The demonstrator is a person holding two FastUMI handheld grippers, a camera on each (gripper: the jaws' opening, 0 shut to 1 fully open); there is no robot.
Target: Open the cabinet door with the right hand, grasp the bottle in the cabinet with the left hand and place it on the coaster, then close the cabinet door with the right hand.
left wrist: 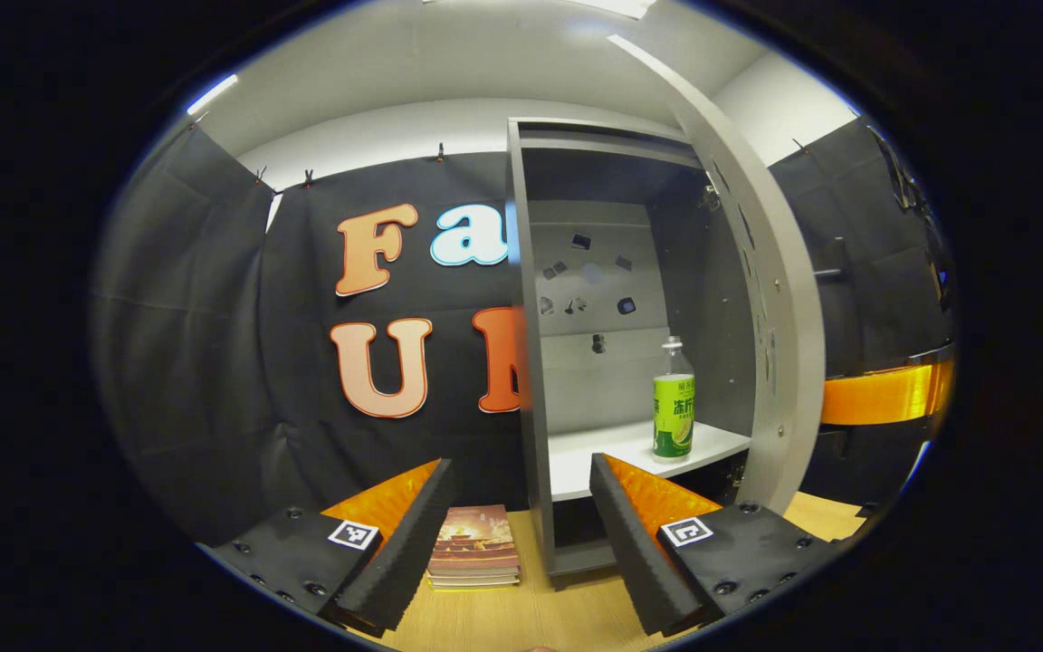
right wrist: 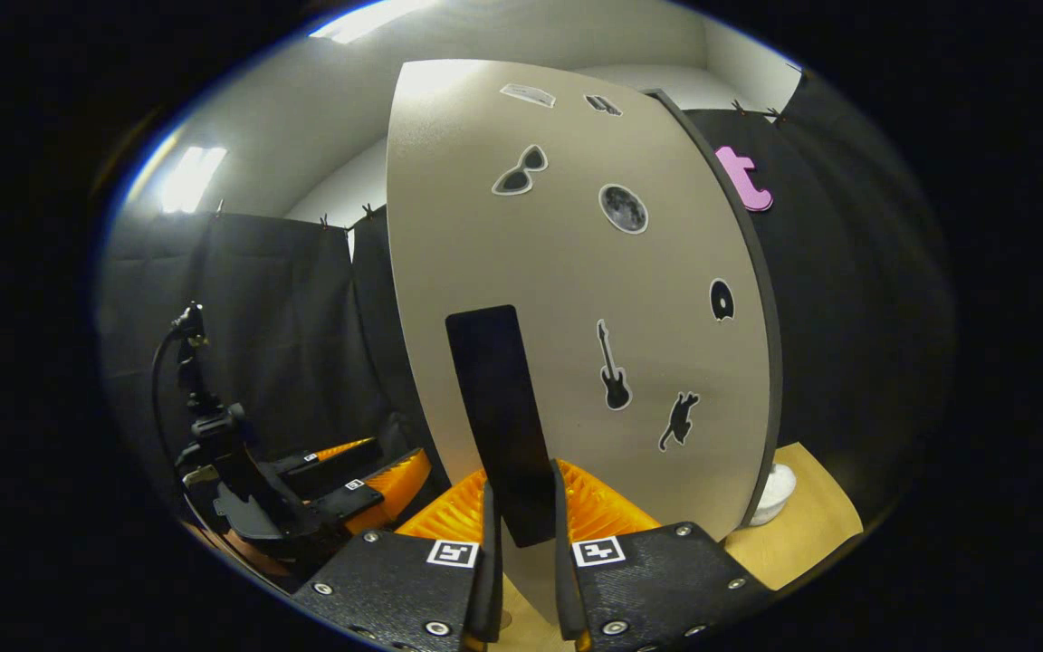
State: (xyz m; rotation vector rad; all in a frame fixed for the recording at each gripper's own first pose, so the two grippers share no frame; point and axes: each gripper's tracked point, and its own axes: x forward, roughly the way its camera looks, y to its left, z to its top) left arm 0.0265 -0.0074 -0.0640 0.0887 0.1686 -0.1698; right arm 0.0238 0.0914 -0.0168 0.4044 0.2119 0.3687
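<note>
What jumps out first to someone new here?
The green-labelled bottle, upright on the white shelf inside the open cabinet, straight ahead of the open left tool. In the right gripper view, the sticker-covered cabinet door looms close, with the right tool clamped on its black handle.

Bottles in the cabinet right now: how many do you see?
1. A bottle with a green label stands upright on the white shelf of the open cabinet, toward its right side. The shelf below is dark; something could sit there unseen.
</note>
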